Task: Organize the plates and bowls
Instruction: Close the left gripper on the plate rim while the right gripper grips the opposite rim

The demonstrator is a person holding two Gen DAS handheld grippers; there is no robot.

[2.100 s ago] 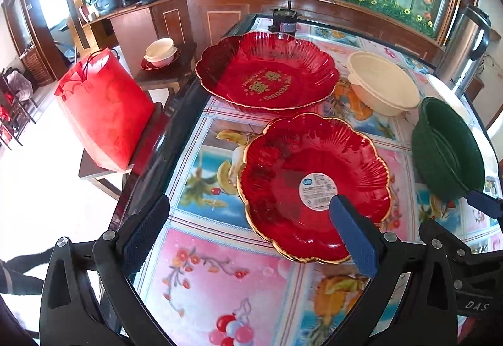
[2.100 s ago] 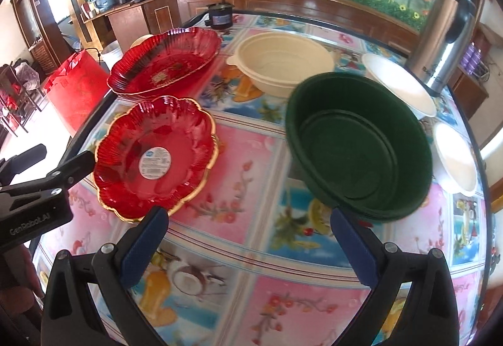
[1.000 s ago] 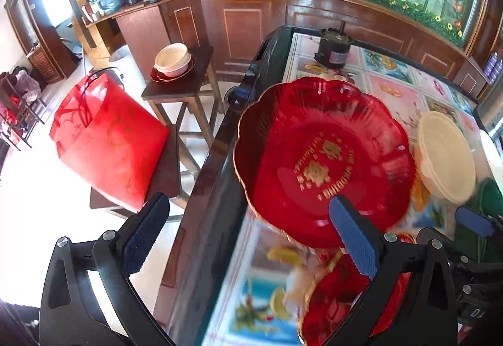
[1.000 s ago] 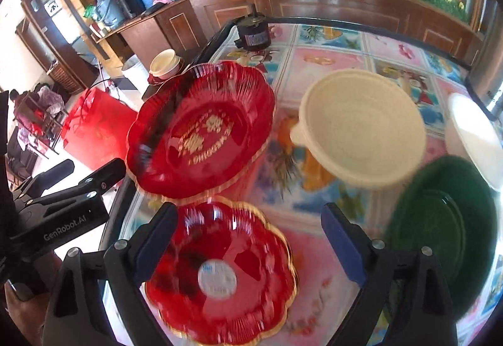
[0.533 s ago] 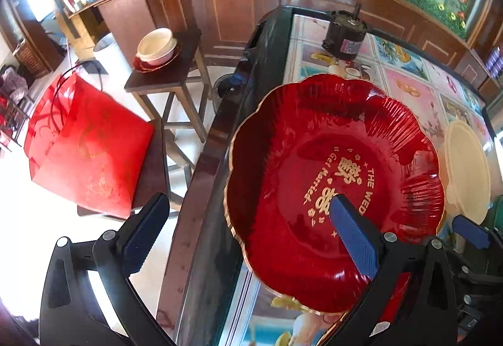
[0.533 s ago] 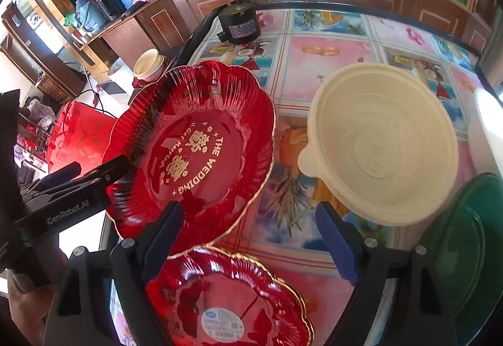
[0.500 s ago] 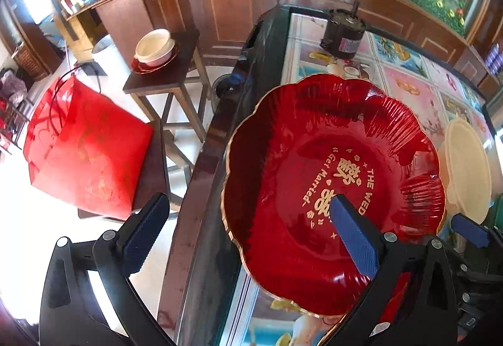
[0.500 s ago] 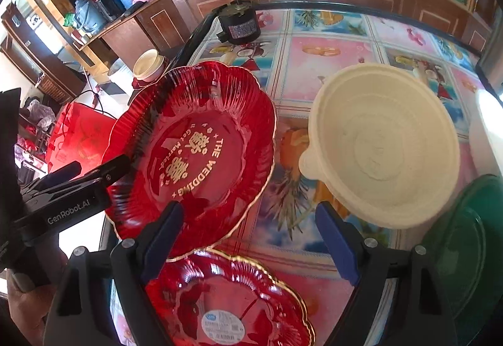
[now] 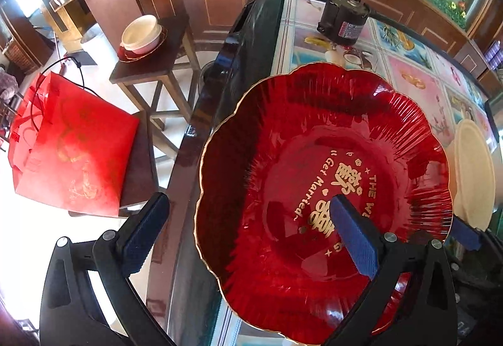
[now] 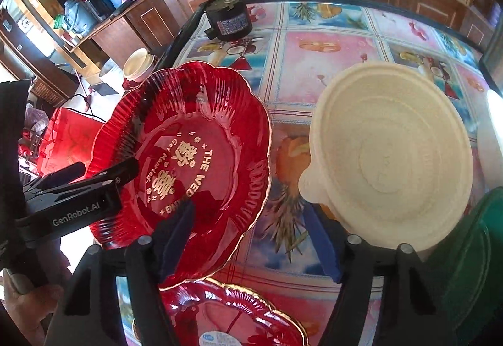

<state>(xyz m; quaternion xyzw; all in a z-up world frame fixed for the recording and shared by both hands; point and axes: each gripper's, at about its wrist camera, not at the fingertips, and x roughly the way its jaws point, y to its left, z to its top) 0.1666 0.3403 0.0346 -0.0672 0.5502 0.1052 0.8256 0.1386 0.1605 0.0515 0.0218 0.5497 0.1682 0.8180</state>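
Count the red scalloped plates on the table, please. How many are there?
2. The wedding plate lies at the table's left edge; the stickered plate lies nearer the camera, partly cut off. Others may be hidden.

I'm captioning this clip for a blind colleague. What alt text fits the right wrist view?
The right gripper, jaws closing, straddles the near rim of a red wedding plate without yet pinching it, while the left gripper reaches the plate's far-left edge. A cream bowl, green bowl and second red plate sit on the fruit-patterned table.
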